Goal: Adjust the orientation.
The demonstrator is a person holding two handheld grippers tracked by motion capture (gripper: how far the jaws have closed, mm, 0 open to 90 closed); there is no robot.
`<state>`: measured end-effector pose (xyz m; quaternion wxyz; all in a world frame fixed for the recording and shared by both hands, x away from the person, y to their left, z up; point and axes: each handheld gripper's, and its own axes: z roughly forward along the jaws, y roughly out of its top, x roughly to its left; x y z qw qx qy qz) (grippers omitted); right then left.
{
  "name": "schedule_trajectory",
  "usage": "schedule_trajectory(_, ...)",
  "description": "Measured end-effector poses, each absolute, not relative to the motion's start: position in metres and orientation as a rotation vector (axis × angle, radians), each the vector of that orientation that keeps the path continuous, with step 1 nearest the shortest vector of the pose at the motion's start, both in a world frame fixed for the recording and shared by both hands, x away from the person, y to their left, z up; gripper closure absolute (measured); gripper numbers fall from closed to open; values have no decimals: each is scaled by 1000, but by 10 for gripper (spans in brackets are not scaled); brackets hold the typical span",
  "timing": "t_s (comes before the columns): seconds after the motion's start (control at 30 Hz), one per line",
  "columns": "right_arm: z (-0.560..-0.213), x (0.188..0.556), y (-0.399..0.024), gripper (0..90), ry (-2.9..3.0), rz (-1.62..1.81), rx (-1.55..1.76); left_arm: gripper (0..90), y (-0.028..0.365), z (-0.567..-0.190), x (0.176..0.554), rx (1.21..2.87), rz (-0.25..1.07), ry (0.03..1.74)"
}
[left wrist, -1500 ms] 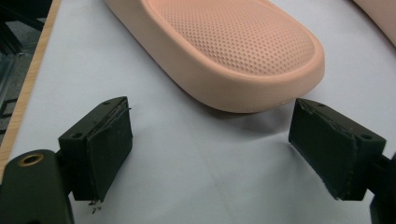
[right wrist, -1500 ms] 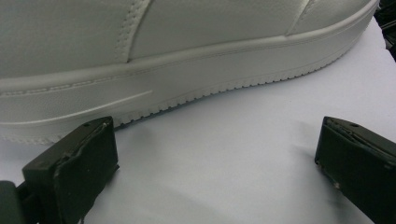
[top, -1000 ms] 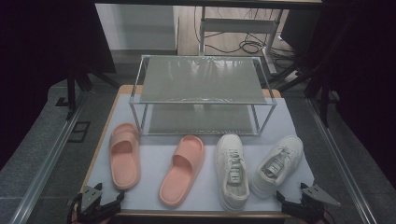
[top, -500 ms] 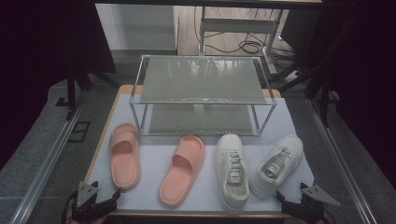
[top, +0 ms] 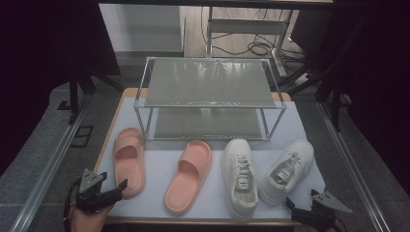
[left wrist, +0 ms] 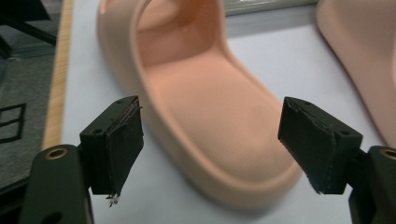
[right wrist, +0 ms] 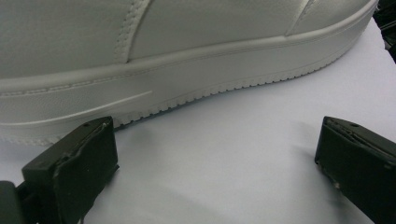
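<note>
Two pink slides lie on the white mat: the left slide (top: 129, 159) and the right slide (top: 189, 176). Beside them are two white sneakers (top: 240, 176) (top: 286, 171). My left gripper (top: 118, 187) hovers at the left slide's heel. In the left gripper view its jaws (left wrist: 210, 109) flank that heel (left wrist: 205, 116) without touching it; they have just been closing a little and still stand wide. My right gripper (top: 291, 204) rests open on the mat at the front right. The side of a sneaker's sole (right wrist: 187, 56) is just ahead of its jaws (right wrist: 217, 128).
A two-tier rack with metal legs and grey shelves (top: 208, 82) stands behind the shoes on the mat (top: 300, 130). The table's wooden edge (top: 101, 154) runs along the left, with a metal rail (top: 43, 179) beyond it. Cables lie on the floor at the back.
My left gripper has risen and moved up to the left slide's heel. The right gripper and the shoes have stayed put.
</note>
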<state>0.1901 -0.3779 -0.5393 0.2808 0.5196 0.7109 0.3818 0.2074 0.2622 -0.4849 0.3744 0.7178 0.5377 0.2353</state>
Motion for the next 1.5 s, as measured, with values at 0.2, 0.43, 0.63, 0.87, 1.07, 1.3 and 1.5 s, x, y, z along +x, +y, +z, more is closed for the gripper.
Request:
schedule_trajectory(0.2, -539, 190, -378, 0, 1905, 1025, 1392, 256, 252, -483, 231, 1855, 584, 1366)
schedule_trajectory(0.43, -539, 190, -378, 0, 1905, 1027, 1392, 316, 242, -486, 252, 1873, 603, 1366)
schedule_trajectory(0.63, -539, 190, -378, 0, 1907, 1025, 1391, 371, 237, -489, 268, 1896, 638, 1396)
schedule_trajectory(0.87, -539, 190, -378, 0, 1907, 1025, 1391, 437, 226, -490, 286, 1895, 660, 1398)
schedule_trajectory(1.07, -539, 190, -378, 0, 1907, 1026, 1391, 540, 209, -488, 303, 1954, 720, 1440)
schedule_trajectory(1.3, -539, 190, -378, 0, 1909, 1024, 1390, 721, 208, -486, 314, 1957, 716, 1477)
schedule_trajectory(1.5, -539, 190, -378, 0, 1909, 1025, 1390, 796, 213, -485, 312, 1913, 675, 1512)
